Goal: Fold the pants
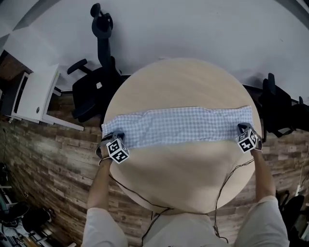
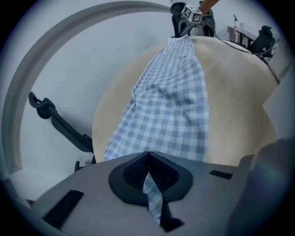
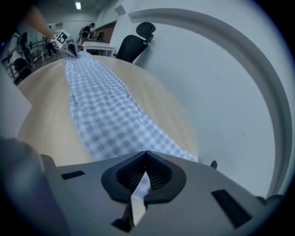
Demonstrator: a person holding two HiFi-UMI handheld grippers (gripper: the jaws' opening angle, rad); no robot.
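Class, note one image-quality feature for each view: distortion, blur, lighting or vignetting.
Head view: even, soft light, no glare on the table; the floor planks bend at the edges. Left gripper view: dark rounded corners; the pants are sharp, the left gripper close to the lens is soft. Right gripper view: same fisheye curve; a ceiling light glows top left.

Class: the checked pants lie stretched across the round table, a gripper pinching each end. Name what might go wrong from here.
1. The left gripper and right gripper each pinch only a narrow bit of the pants; the cloth may slip free when lifted.
2. Both ends lie near the table edge, so a dropped end might slide off.
3. Wrinkles along the middle may get folded in.
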